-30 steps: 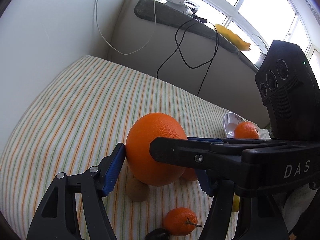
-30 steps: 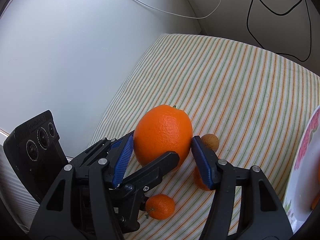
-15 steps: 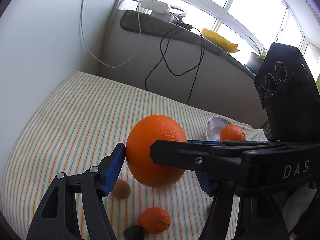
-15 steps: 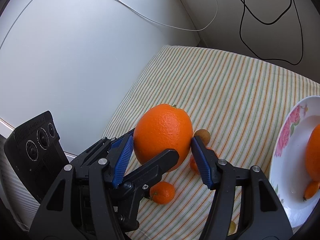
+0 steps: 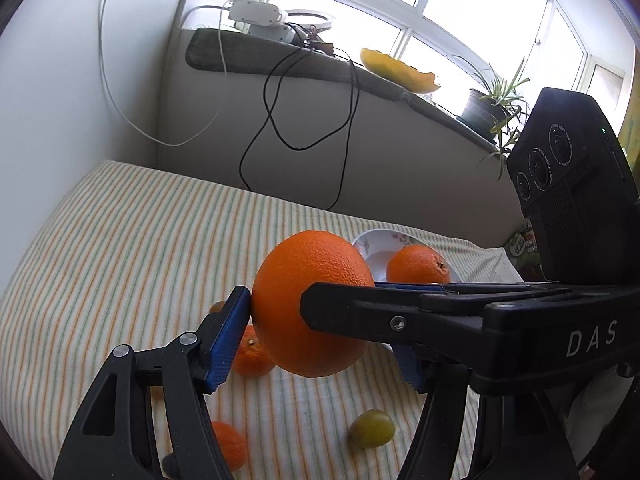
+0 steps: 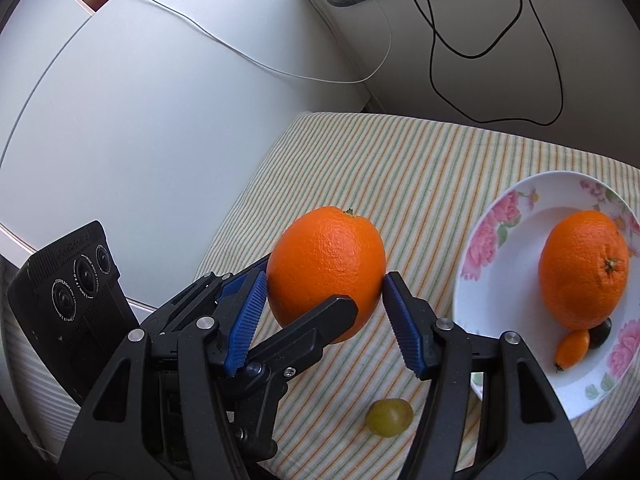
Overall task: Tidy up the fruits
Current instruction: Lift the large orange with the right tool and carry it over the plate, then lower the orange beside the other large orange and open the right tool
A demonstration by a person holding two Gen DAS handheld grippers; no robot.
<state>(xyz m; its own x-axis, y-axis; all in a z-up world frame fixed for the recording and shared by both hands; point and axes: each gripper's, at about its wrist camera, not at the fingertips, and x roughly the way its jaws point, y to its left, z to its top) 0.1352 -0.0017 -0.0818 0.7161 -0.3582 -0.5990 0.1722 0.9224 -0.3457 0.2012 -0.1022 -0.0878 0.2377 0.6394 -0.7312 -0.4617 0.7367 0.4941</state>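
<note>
plate (image 6: pixel 480 248): right rim cut off | dark fruit (image 6: pixel 601 333): half hidden behind orange (image 6: pixel 582 272) | mandarin (image 5: pixel 228 444): partly behind left finger

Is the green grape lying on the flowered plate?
No, the green grape lies on the striped cloth, beside the flowered plate.

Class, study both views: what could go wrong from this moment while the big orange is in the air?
1. The left gripper and right gripper both pinch the held orange, crossed; uneven pulling could drop it towards the green grape.
2. The plate already holds another orange and a small orange fruit; a landing may knock them.
</note>
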